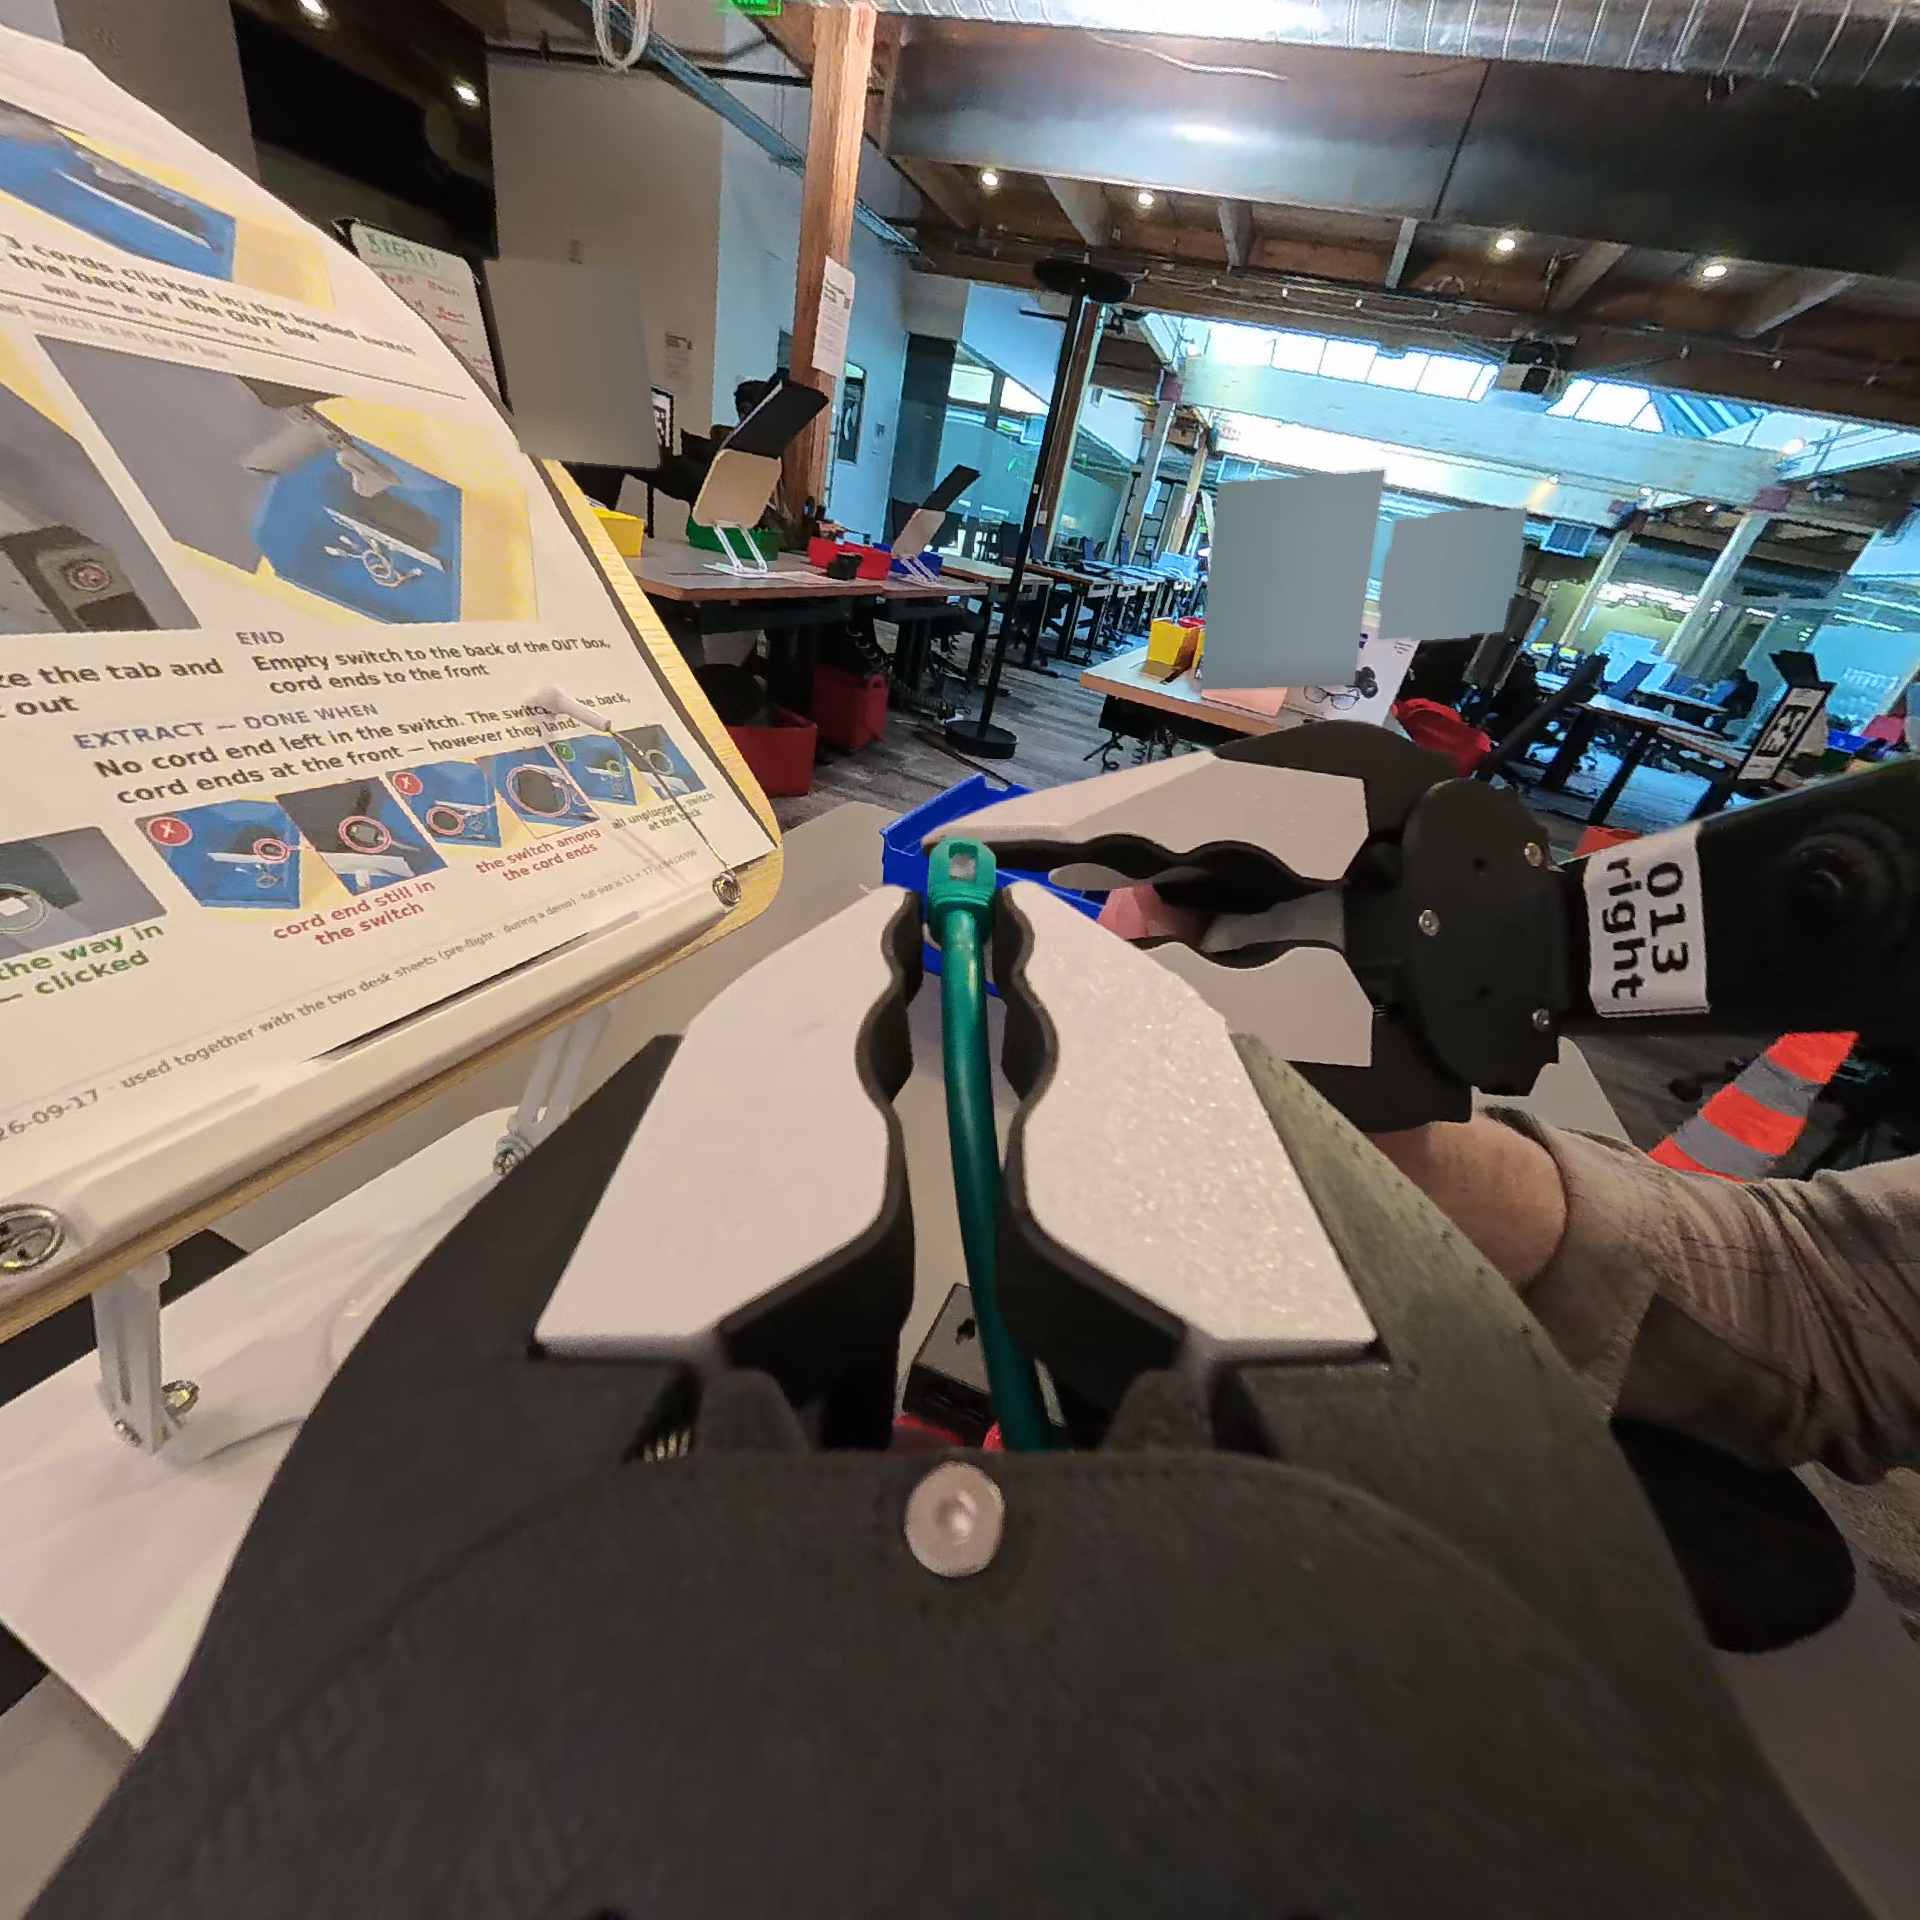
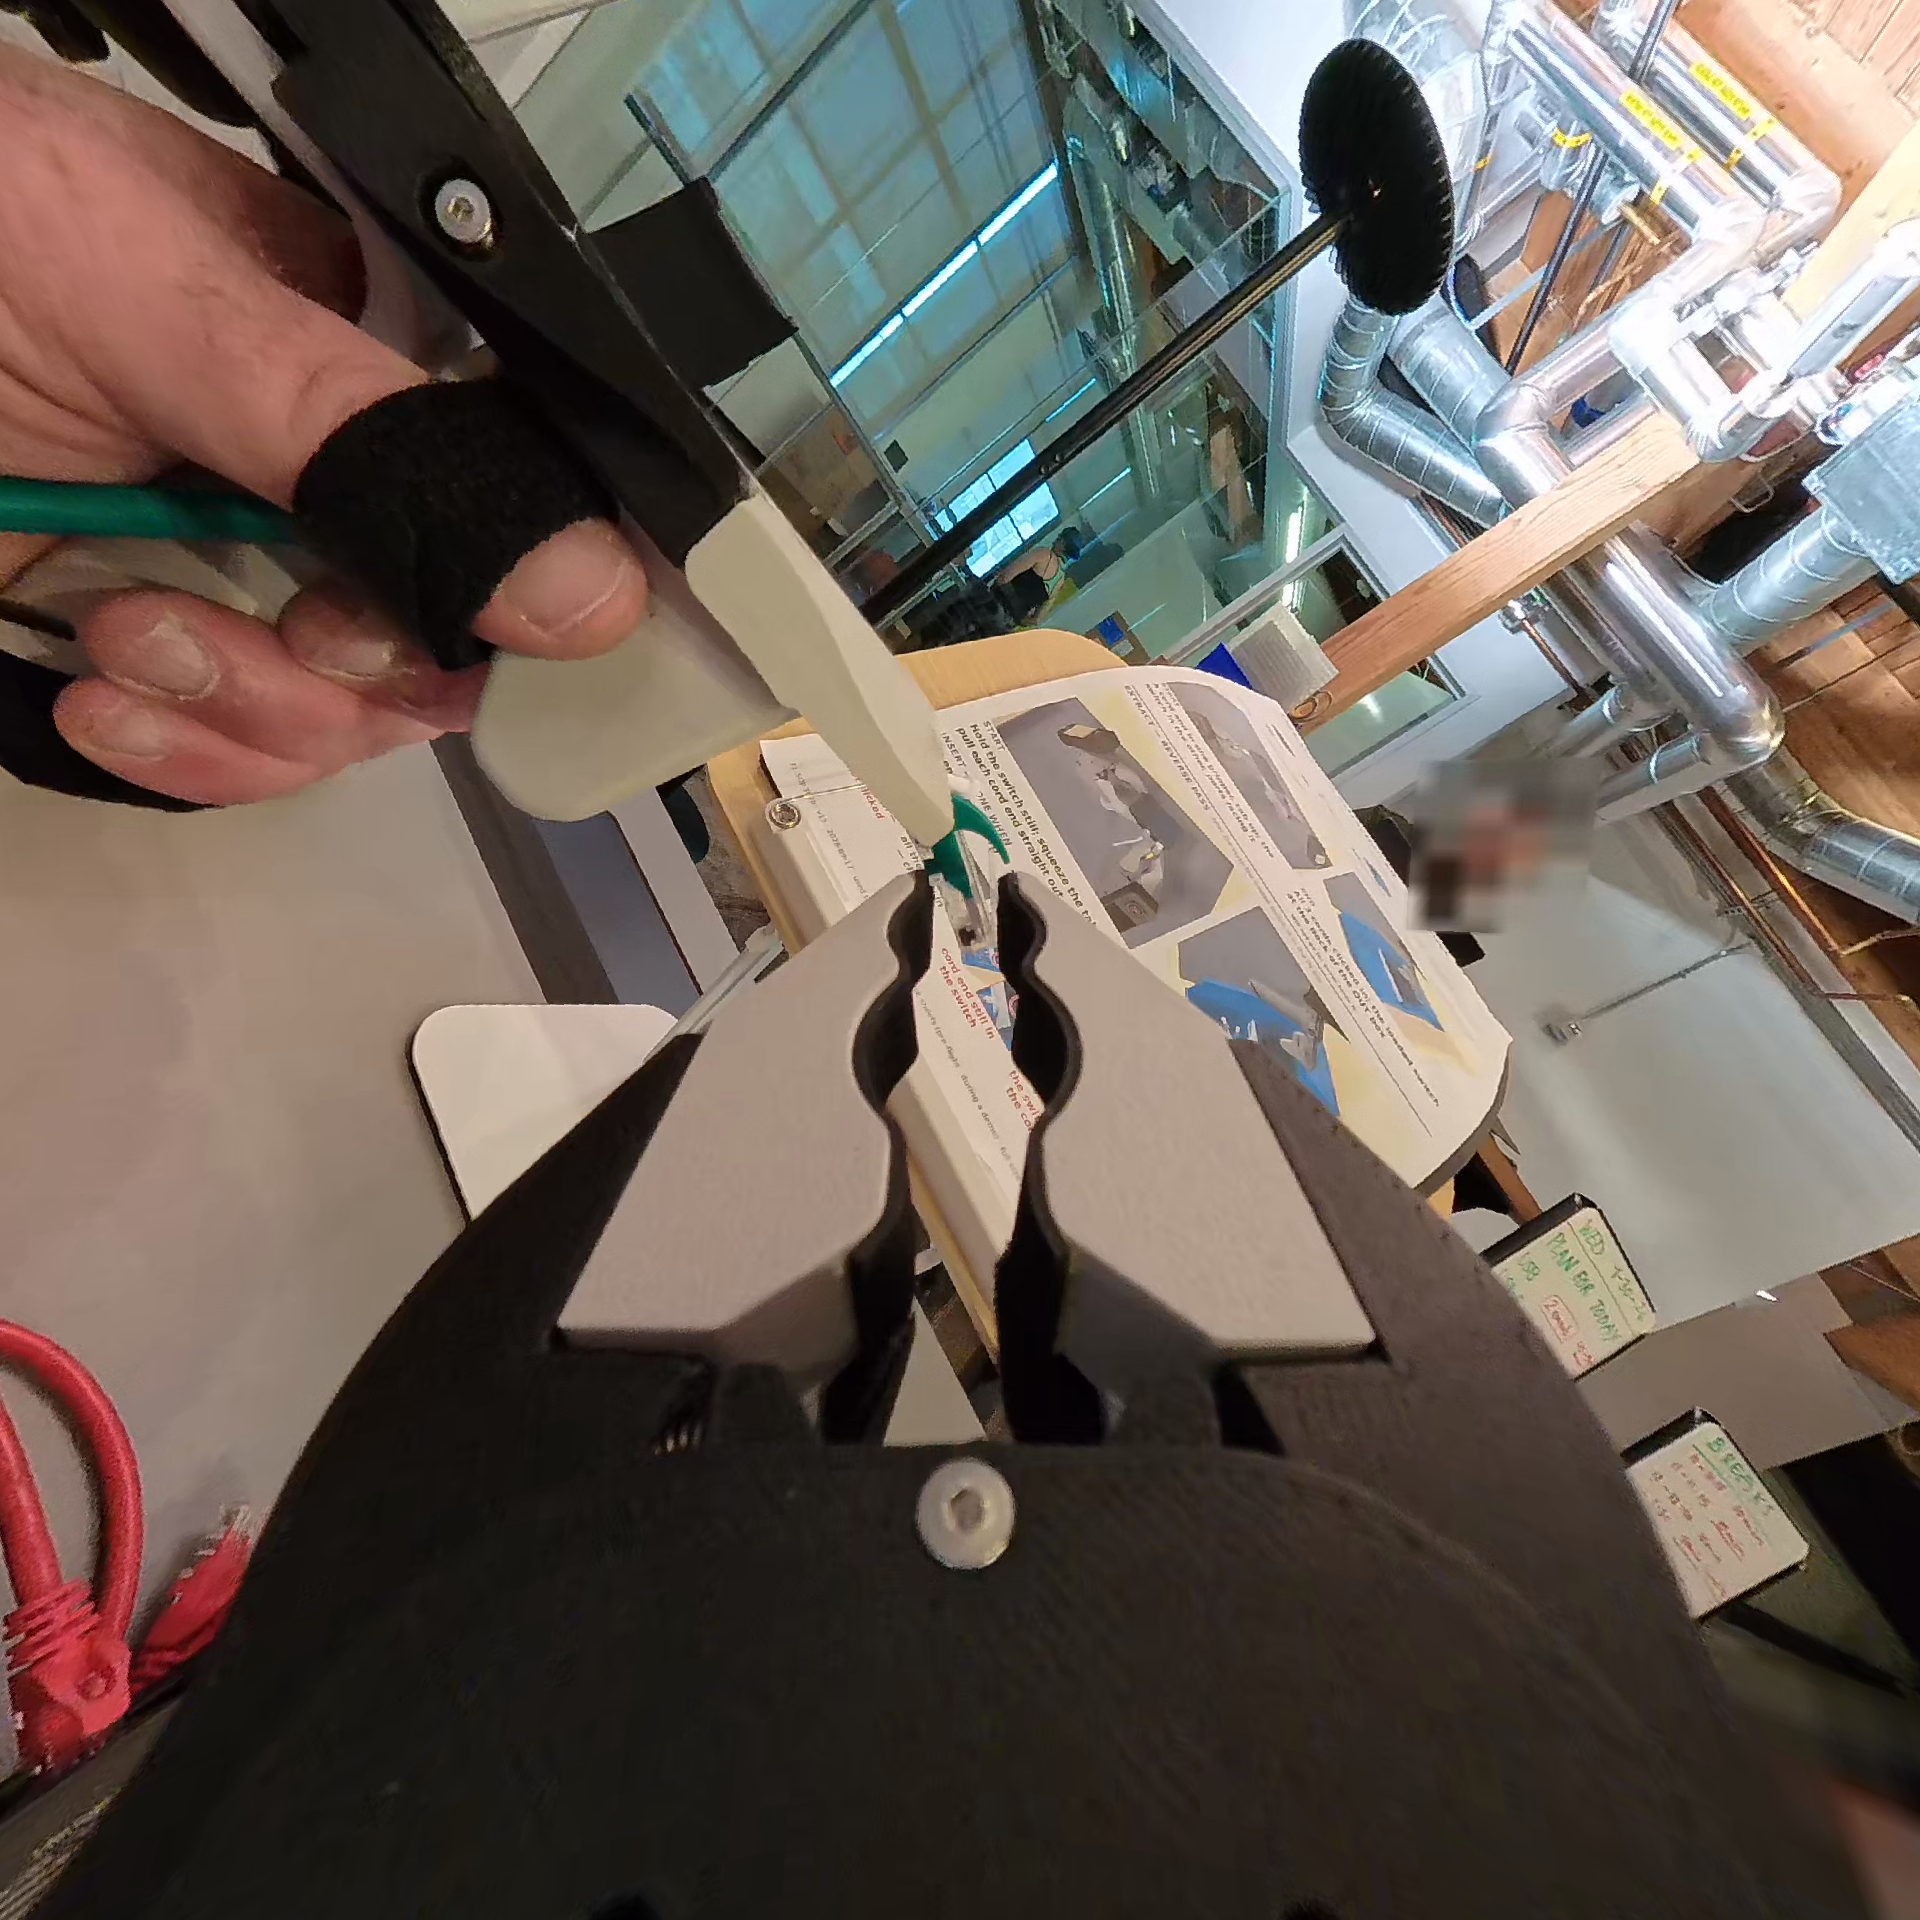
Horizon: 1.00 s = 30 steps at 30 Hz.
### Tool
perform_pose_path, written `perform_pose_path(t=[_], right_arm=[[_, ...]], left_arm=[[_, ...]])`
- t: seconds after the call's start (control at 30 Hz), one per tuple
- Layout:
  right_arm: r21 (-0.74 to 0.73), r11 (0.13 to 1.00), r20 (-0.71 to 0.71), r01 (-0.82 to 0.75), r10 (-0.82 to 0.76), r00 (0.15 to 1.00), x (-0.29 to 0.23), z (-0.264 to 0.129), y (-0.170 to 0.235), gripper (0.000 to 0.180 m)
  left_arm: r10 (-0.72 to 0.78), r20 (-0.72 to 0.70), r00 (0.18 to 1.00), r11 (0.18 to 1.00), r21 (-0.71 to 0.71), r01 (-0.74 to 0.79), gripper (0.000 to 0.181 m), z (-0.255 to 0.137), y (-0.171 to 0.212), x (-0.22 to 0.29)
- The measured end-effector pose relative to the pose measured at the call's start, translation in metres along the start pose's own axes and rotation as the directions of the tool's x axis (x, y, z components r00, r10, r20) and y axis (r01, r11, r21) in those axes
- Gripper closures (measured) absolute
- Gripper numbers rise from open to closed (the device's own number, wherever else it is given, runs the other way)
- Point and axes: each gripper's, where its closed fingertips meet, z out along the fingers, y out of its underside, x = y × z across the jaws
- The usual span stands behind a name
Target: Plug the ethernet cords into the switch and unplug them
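My left gripper (image 1: 961,914) is shut on a green ethernet cord (image 1: 971,1091) just behind its plug (image 1: 961,864), which sticks out past the fingertips, raised above the table. The right gripper's upper finger (image 1: 1143,810) reaches in from the right to that plug. In the right wrist view my right gripper (image 2: 964,909) has its jaws closed narrowly around the plug's clear end (image 2: 961,894), and a left fingertip (image 2: 894,748) touches the plug from above. A black box (image 1: 951,1361), partly seen, lies below between the left fingers. Red cords (image 2: 62,1558) lie at lower left.
A tilted instruction board (image 1: 312,623) stands close on the left; it also shows in the right wrist view (image 2: 1195,883). A blue bin (image 1: 902,854) sits behind the plug. A white mat (image 1: 208,1455) covers the table. Two small whiteboards (image 2: 1558,1299) stand beyond. My left and right fingertips are right by each other.
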Motion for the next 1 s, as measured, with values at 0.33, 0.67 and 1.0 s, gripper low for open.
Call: perform_pose_path(t=[0.33, 0.67, 1.0], right_arm=[[0.009, 1.000, -0.008, 0.002, -0.002, 1.000, 0.002, -0.002, -0.002, 0.170], [0.060, 0.998, 0.057, -0.015, 0.012, 0.998, 0.006, -0.007, -0.005, 0.151], [0.091, 0.995, 0.111, 0.031, -0.041, 0.993, 0.014, -0.018, -0.001, 0.144]], left_arm=[[0.011, 0.001, 1.000, 1.000, 0.014, -0.011, 0.169, -0.001, -0.002, 0.002], [-0.098, -0.014, 0.995, 0.993, 0.063, 0.099, 0.169, -0.016, -0.013, -0.012], [-0.155, -0.111, 0.982, 0.988, -0.036, 0.152, 0.169, -0.012, -0.006, 0.002]])
